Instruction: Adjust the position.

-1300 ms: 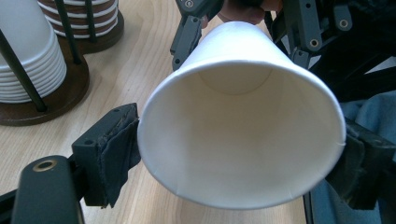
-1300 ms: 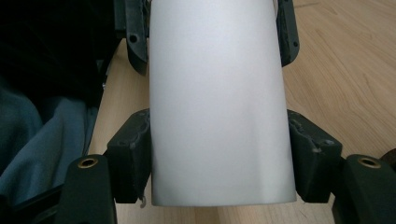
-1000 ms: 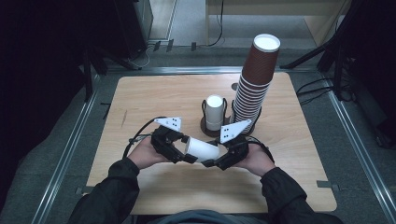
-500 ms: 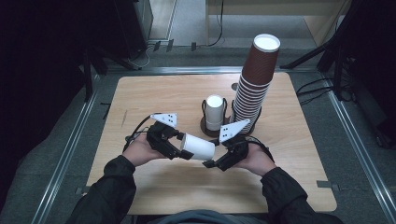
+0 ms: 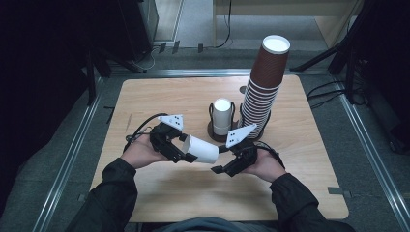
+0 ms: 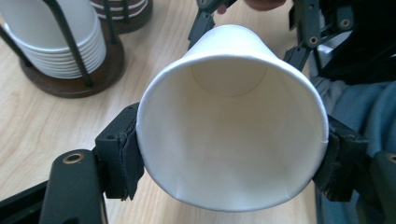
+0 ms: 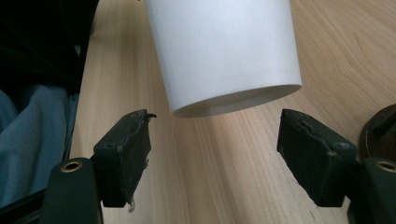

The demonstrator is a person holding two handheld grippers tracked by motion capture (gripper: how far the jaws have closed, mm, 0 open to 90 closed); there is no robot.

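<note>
Your left gripper (image 5: 186,150) holds the white cup (image 5: 200,149) by its wide rim end: in the left gripper view the two pads (image 6: 128,156) press on the opposite sides of the cup (image 6: 231,116), and you look straight into its mouth down to the round bottom. In the high view the cup lies on its side, above the table (image 5: 300,183) near your edge, between your two hands, with its narrow bottom end toward your right gripper (image 5: 227,162). The right gripper's jaws stand wide apart and grip nothing; they have just been opening. In the right gripper view the bottom end of the cup (image 7: 224,51) hangs just in front of the jaws, and the pads (image 7: 126,154) do not touch it; bare wood shows between them. Your left hand (image 5: 140,152) and your right hand (image 5: 266,166) both are low over the table. Behind the cup, near the middle of the table, a short stack of white cups (image 5: 222,116) sits in a dark wire holder (image 5: 212,130), and just to the right of it a tall brown stack (image 5: 263,87) stands upright, well apart from the held cup.
</note>
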